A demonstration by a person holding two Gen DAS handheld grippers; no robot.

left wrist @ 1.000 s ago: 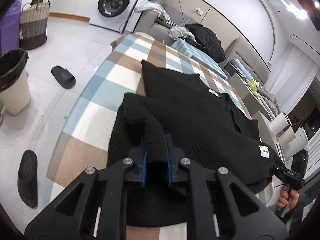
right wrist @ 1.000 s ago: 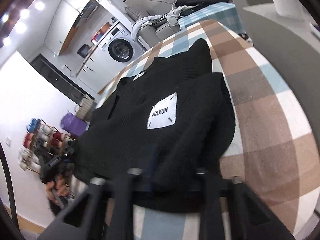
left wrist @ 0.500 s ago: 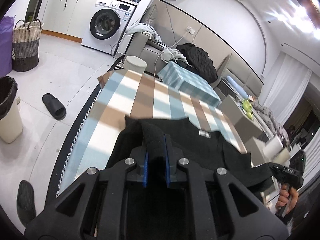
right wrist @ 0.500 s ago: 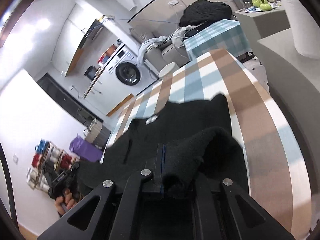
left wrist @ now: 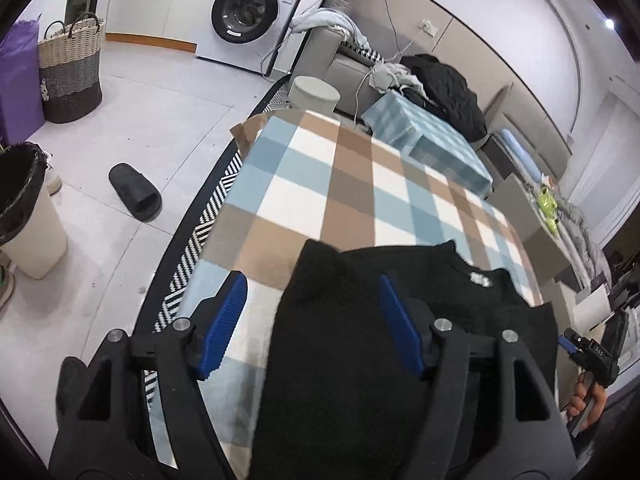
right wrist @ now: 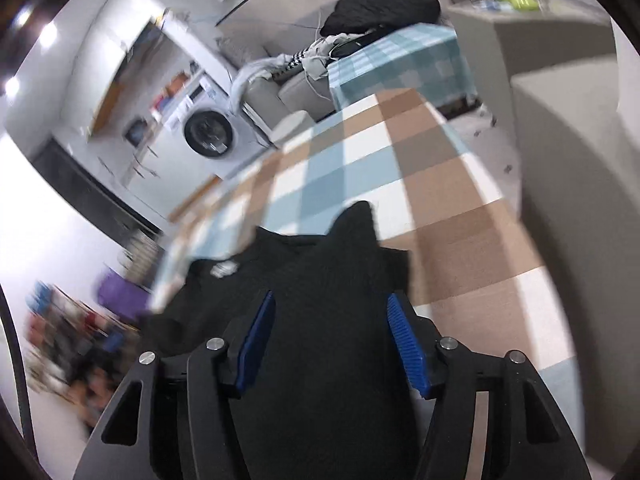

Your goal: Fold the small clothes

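A black knit sweater (left wrist: 440, 280) lies folded on the checked tablecloth (left wrist: 340, 184), its white neck label toward the far side. In the left wrist view my left gripper (left wrist: 312, 284) has its jaws opening; a fold of the sweater lies loosely between the blue pads (left wrist: 224, 324), no longer pinched. In the right wrist view my right gripper (right wrist: 331, 298) is opening too, over the sweater (right wrist: 320, 264). The cloth stands between its blue pads (right wrist: 256, 340) with neither one pressing on it. The tablecloth (right wrist: 360, 168) stretches beyond.
Left of the table on the floor are a black slipper (left wrist: 136, 192), a lined bin (left wrist: 24, 208) and a woven basket (left wrist: 72, 68). A washing machine (left wrist: 248, 12), a sofa with clothes (left wrist: 436, 80) and a teal-checked low table (left wrist: 432, 140) stand beyond. A grey cabinet (right wrist: 568, 140) borders the right.
Both grippers carried the pinched sweater edge forward across the table toward the collar. Their jaws have since parted and released the fabric.
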